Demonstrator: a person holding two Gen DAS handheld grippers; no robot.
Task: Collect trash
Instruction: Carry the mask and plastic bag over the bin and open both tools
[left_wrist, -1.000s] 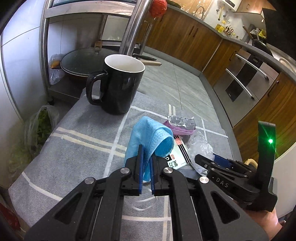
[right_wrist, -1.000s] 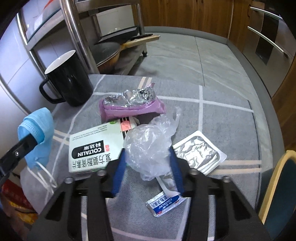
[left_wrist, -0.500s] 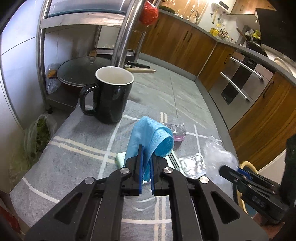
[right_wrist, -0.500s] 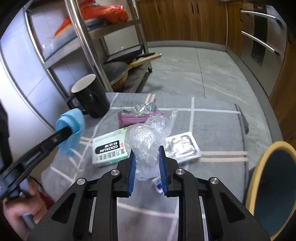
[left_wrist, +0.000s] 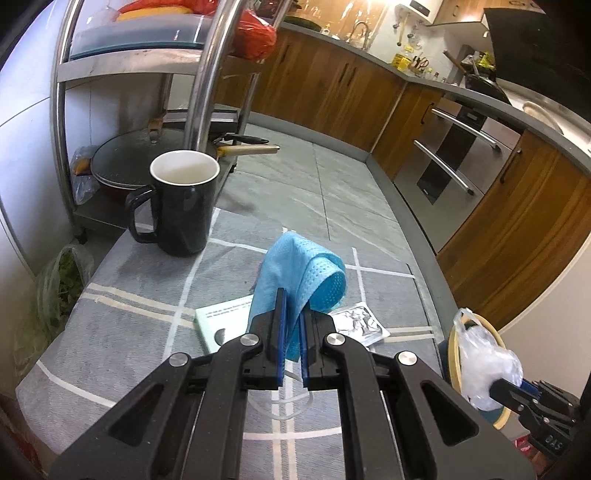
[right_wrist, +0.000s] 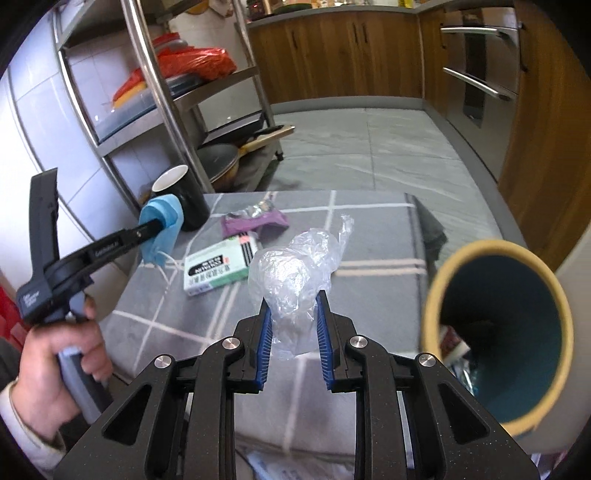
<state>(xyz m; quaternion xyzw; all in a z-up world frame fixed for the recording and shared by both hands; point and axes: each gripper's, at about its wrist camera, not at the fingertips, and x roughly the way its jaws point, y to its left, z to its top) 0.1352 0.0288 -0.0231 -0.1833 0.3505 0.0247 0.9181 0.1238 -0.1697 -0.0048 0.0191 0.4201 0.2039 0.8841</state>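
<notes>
**Both grippers clamped on trash above the grey mat**

Right gripper pinches a crumpled clear plastic bag between its blue pads; the bag bulges up and forward from the fingertips, its twisted tail pointing away and slightly right. Just to the right of this gripper, and near its height, a teal bin with a tan rim has its round mouth turned toward the camera, with some scraps visible inside.

Left gripper, its jaws nearly together, grips a blue face mask. The mask stands up out of the fingertips with its long axis roughly vertical, the top folding over to the right, and its white ear loops hang below the jaws. From the right wrist view, this gripper sits far to the left, held in the person's left hand.

Ahead of and below both grippers lies the grey mat with white grid lines. On it, beyond the right gripper's tips and to the left, lies a white-and-green medicine box, long axis running left-near to right-far; its black band carries print too blurred to read surely. A foil blister sheet lies just right of the left gripper's tips. Farther off rests a purple wrapper with silver foil, and a black mug with white interior stands upright at the mat's far left.
</notes>
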